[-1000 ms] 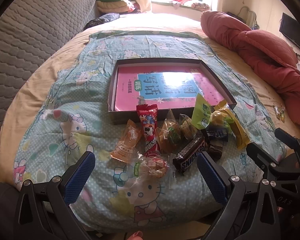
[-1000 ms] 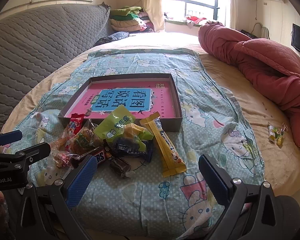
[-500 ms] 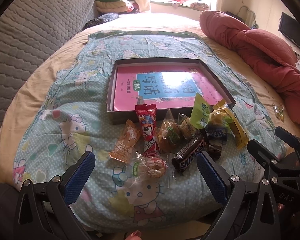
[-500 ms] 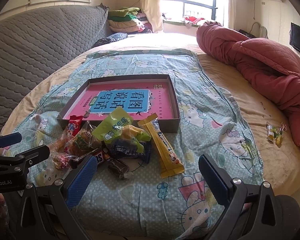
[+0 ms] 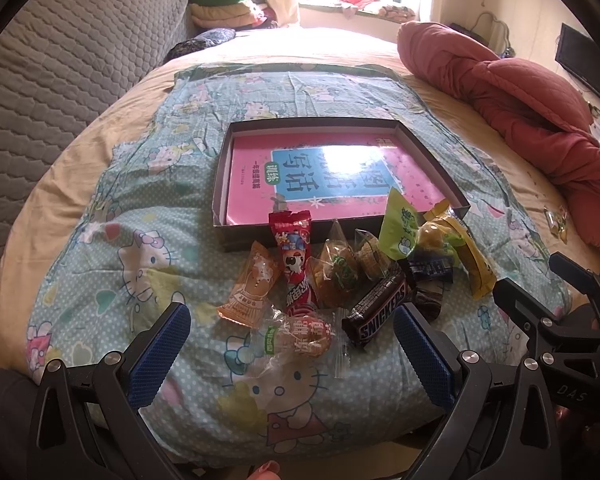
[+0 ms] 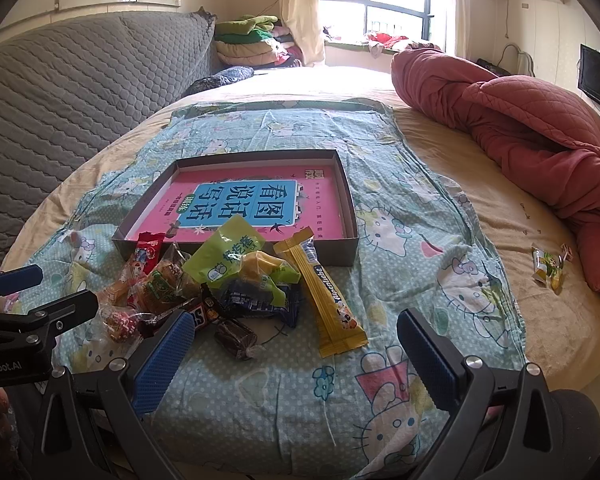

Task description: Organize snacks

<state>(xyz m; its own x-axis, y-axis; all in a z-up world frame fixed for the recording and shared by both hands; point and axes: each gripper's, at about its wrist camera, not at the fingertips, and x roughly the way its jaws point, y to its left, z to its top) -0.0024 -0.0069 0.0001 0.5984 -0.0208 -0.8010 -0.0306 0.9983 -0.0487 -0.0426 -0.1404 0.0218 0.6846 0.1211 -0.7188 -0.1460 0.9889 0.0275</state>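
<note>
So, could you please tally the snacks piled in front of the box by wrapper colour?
Red packet: 1
Orange packet: 1
Green packet: 1
Yellow packets: 2
Blue packet: 1
Brown wrappers: 2
Clear wrappers: 3
Total: 11

You can read "SNICKERS" in white letters on the dark brown bar [image 5: 380, 309] lying among the snacks. The pink book [image 6: 252, 208] inside the shallow box shows large Chinese characters, 看图说话写话, on its blue panel, with 训练 on a small green tag beside them. The left gripper's body [image 6: 8, 364] carries "nRobot.AI", its start cut off. The right gripper's body [image 5: 568, 392] bears "DAS".
</note>
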